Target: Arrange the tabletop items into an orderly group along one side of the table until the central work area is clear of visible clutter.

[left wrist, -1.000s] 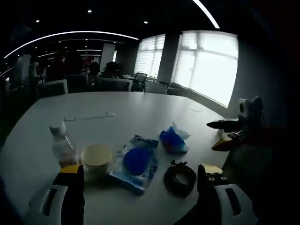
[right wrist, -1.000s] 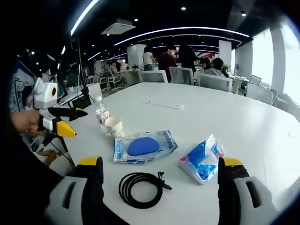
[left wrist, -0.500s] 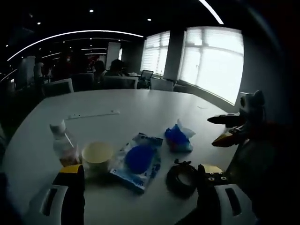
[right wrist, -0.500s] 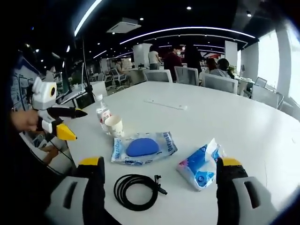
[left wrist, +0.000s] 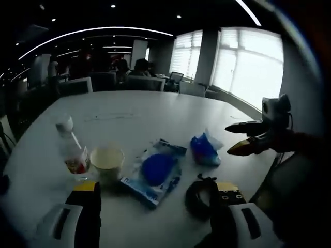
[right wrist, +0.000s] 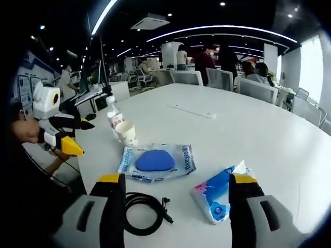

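Right gripper view | white table (right wrist: pixel 269 139) | office chairs (right wrist: pixel 222 80) behind

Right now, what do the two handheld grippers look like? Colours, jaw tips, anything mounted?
Left gripper: white body, dark jaws, one with a yellow tip. Right gripper: same dark-and-yellow jaws, light housing. Seen from its own camera, each has pale grey jaws with dark slots and yellow-capped tips. A dark sleeve shows behind the right one.
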`<state>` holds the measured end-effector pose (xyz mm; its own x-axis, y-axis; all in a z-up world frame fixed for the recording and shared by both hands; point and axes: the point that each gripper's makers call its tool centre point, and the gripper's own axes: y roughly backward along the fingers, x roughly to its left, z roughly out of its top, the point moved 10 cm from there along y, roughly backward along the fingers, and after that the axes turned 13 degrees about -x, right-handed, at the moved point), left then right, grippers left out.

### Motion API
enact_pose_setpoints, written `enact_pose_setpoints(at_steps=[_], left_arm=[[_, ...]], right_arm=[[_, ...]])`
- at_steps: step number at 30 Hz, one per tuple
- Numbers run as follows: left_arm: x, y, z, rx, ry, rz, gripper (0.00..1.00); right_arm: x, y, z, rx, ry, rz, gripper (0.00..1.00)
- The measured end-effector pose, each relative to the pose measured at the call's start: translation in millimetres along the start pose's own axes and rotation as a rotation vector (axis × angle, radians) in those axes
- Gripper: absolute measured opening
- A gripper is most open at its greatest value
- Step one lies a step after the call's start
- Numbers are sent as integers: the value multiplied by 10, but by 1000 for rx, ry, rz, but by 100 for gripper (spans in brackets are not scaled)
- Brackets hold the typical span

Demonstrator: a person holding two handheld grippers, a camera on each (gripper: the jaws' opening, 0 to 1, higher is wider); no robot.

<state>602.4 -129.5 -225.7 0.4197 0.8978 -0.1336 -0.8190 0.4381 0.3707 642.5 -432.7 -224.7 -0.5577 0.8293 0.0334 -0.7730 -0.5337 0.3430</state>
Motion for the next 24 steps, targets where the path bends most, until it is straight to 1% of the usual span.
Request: enact_pose_setpoints(at_steps=[3, 4, 7, 8, 11, 12, 13, 14, 15, 18, 20, 21, 24], left_arm=[[-40, -54, -57, 30, 19, 10, 81], [-44, -68, -75, 31, 19, 13, 80], [-33, -107, -172, 57, 38, 38, 79], [-34, -113, -189, 62, 51, 59, 77], [-13, -150, -243, 60, 96, 83, 69], [-40, -149, -248, 75, 113, 87, 66], [-41, -153, -252, 75, 115, 90, 65], [-18, -186, -290, 72, 127, 103, 64], [-5, -217, -329, 83, 135, 109, 63], [-26, -254, -383, 122, 142, 109, 55], [-8, -299, -421, 123, 144, 115, 54], [5, -331, -447, 139, 154, 121, 54], [29, -404, -489, 158, 176, 123, 48]], right_arm=[[-65, -86, -29, 12, -2, 17, 72], [-80, -107, -43, 20, 2, 22, 70], [-134, -189, -97, 33, 9, 40, 65], [-149, -222, -111, 43, 9, 50, 63], [-188, -315, -112, 54, 32, 64, 56], [-209, -355, -122, 54, 35, 72, 54], [-213, -365, -123, 56, 35, 74, 52], [-227, -405, -131, 63, 33, 84, 51], [-252, -459, -163, 74, 38, 92, 50], [-291, -573, -213, 94, 53, 116, 46], [-324, -651, -232, 108, 63, 126, 44], [-329, -675, -228, 113, 63, 129, 41], [-363, -782, -231, 126, 61, 140, 34]])
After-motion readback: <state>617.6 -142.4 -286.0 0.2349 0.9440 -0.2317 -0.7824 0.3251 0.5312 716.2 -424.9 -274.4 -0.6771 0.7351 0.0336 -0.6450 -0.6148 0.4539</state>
